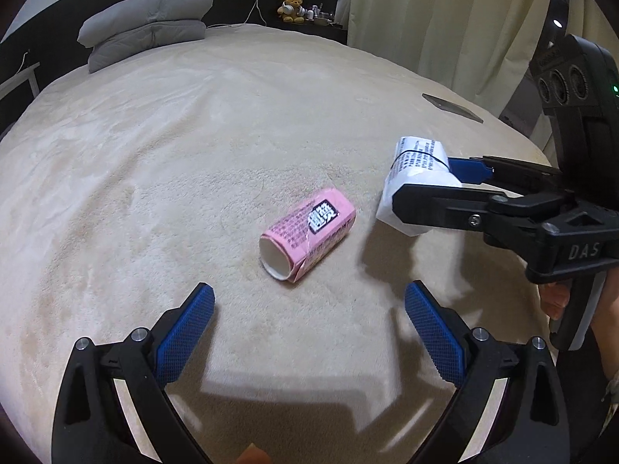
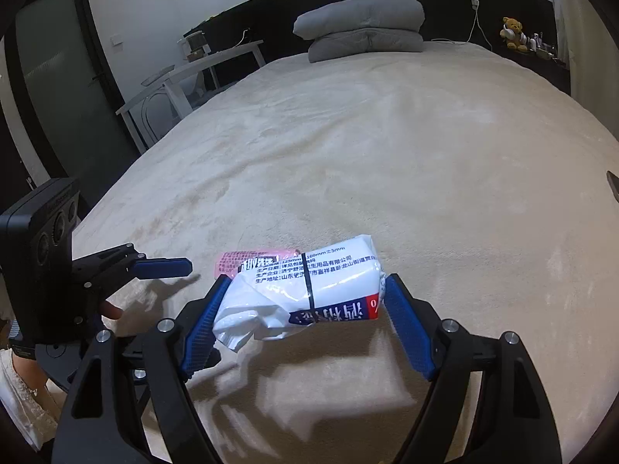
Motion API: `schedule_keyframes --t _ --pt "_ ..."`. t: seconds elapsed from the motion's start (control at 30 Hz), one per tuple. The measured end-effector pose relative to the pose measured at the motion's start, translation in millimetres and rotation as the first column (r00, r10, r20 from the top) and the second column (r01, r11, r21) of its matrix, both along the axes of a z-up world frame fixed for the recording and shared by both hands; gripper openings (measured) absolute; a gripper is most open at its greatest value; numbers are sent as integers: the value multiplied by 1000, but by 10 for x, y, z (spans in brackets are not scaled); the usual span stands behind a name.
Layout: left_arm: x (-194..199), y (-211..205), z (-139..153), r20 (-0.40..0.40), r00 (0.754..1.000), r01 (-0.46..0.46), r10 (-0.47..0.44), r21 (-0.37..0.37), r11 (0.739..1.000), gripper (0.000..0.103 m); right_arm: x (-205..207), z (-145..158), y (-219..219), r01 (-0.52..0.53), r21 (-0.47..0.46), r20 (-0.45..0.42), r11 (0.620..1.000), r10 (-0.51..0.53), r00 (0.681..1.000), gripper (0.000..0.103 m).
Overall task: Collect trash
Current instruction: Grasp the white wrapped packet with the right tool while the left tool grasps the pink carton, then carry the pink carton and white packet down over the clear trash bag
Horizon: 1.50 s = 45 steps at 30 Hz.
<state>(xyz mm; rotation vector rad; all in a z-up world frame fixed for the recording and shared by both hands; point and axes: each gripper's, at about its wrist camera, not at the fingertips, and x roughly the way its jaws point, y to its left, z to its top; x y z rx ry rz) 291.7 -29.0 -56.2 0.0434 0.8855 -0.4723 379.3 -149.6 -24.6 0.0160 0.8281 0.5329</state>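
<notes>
A pink paper tube wrapper (image 1: pixel 307 230) lies on its side on the beige bed cover, just ahead of my left gripper (image 1: pixel 309 311), which is open and empty. My right gripper (image 2: pixel 305 297) is shut on a white plastic tissue pack (image 2: pixel 309 290) and holds it above the bed. In the left wrist view the right gripper (image 1: pixel 425 179) and the white pack (image 1: pixel 416 170) are to the right of the pink wrapper. In the right wrist view the pink wrapper (image 2: pixel 232 263) peeks out behind the pack, and the left gripper (image 2: pixel 166 266) is at the left.
A beige bed cover (image 1: pixel 193 147) fills both views. Folded grey bedding (image 1: pixel 151 23) lies at the head. A dark flat object (image 1: pixel 452 107) lies near the bed's right edge. A white side table (image 2: pixel 185 77) stands left of the bed. A teddy bear (image 1: pixel 292 8) sits on the far shelf.
</notes>
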Motion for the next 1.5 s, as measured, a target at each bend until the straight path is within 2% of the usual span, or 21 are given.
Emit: schedule_keyframes --t 0.13,0.3,0.33,0.37,0.4,0.43,0.47,0.53,0.63,0.83,0.97,1.27,1.5 --pt "196 -96 -85 -34 999 -17 18 21 1000 97 5 110 -176 46 33 8 998 -47 999 79" --pt "404 -131 -135 -53 998 -23 23 -4 1000 95 72 123 -326 95 62 -8 994 -94 996 79" --pt "419 -142 -125 -43 999 -22 21 -4 1000 87 89 110 -341 105 61 -18 993 -104 994 79" --pt "432 -152 -117 -35 999 -20 20 4 1000 72 100 92 -347 111 59 -26 992 -110 994 79" --pt "438 -151 -108 -26 999 -20 20 10 1000 64 109 79 -349 114 54 -32 992 -112 993 79" --pt "432 -131 -105 -23 1000 -19 19 0 1000 53 111 70 -343 114 49 -34 992 -112 993 79" --pt "430 -101 -97 -26 1000 -16 15 -24 1000 46 110 65 -333 113 45 -33 993 -111 993 79" --pt "408 -49 -81 -20 1000 -17 17 -46 999 42 108 61 -319 109 40 -32 993 -107 994 79" --pt "331 -42 -56 -10 1000 -5 5 -24 1000 33 86 67 -314 104 32 -25 994 -103 994 79" --pt "79 -15 28 -4 1000 -26 26 26 999 31 -41 98 -325 87 50 -9 995 -86 996 79" --pt "-129 -19 121 7 999 -48 48 88 995 31 -192 119 -314 75 50 3 996 -76 997 79" --pt "-749 -18 282 37 996 -80 77 79 994 31 -664 120 -287 49 51 12 997 -50 999 79" --pt "-1290 -35 381 62 994 -95 93 41 995 31 -1111 218 -314 1 99 72 995 -8 997 79"
